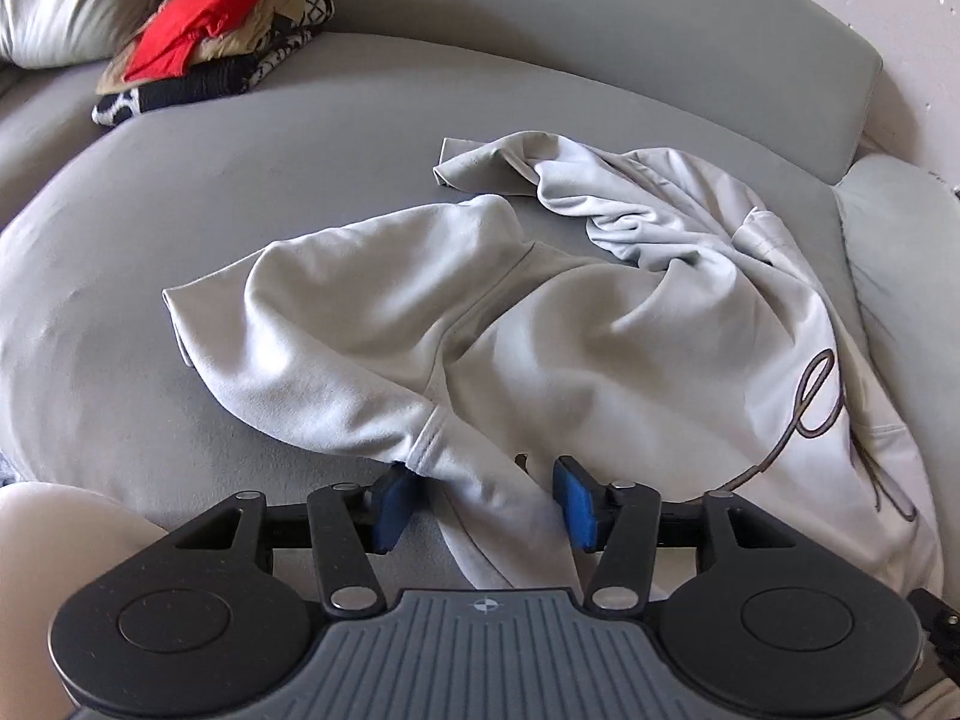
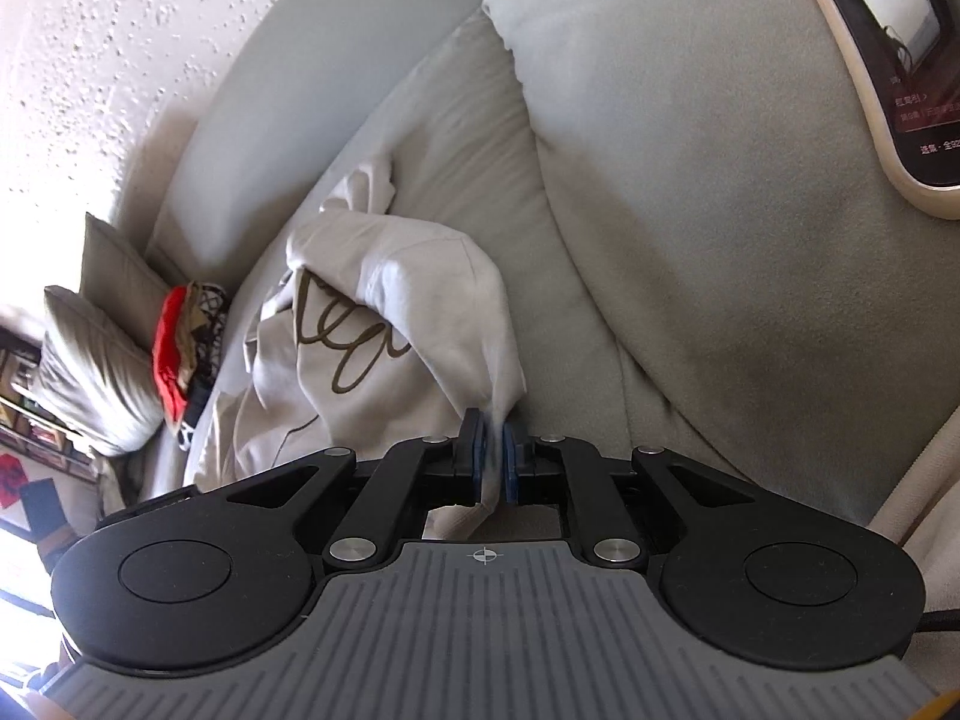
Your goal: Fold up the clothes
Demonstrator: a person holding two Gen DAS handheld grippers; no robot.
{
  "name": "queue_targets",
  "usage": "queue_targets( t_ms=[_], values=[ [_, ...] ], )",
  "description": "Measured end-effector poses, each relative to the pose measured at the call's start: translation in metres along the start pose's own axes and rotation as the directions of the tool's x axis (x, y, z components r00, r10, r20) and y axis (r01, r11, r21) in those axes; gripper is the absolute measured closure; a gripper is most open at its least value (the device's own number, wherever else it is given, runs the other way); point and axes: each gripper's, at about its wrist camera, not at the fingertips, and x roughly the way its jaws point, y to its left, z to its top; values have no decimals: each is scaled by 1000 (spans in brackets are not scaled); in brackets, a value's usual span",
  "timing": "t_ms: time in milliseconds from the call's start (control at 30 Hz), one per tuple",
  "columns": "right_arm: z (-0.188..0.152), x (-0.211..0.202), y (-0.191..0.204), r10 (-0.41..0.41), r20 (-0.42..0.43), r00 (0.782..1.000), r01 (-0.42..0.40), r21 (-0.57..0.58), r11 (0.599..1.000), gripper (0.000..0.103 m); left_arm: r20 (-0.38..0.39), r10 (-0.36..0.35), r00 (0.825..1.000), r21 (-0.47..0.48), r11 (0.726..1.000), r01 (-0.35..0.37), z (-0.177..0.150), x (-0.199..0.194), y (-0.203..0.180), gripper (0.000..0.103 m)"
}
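Two grippers working one pale sweatshirt (image 1: 540, 324), lying crumpled on the grey sofa (image 1: 180, 192). Right gripper (image 2: 493, 456) is pinching a fold; left gripper (image 1: 483, 501) is gaping around the hem. Risk: lopsided lifting, fabric twisting, thin pinch slipping.

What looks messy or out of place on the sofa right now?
The pale sweatshirt lies crumpled and twisted on the sofa, sleeves askew. The right gripper pinches one edge; the left gripper is open around another. The clothes pile looks loosely stacked.

hoodie (image 1: 540, 312) on sofa (image 1: 240, 192) | clothes pile (image 1: 222, 42) behind-L | pillow (image 1: 66, 0) L of pile
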Motion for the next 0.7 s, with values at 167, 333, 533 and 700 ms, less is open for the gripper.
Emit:
queue_targets(
  t_ms=[167, 333, 533, 700],
  values=[
    [1, 2, 1, 7, -1, 1000, -7, -4, 1000, 88, 14, -17, 1000, -179, 984, 19, -3, -34, 29, 40],
    [2, 4, 1, 13, -1, 1000, -13, 4, 1000, 87, 62, -51, 997, -246, 967, 65, -21, -53, 40, 38],
    [1, 2, 1, 14, 3, 1000, -14, 5, 1000, 87, 61, -39, 997, -215, 975, 52, -30, -36, 33, 43],
    [0, 0, 1, 13, 15, 1000, -14, 7, 1000, 81, 43, -27, 999, -192, 981, 34, -35, -18, 27, 42]
  ],
)
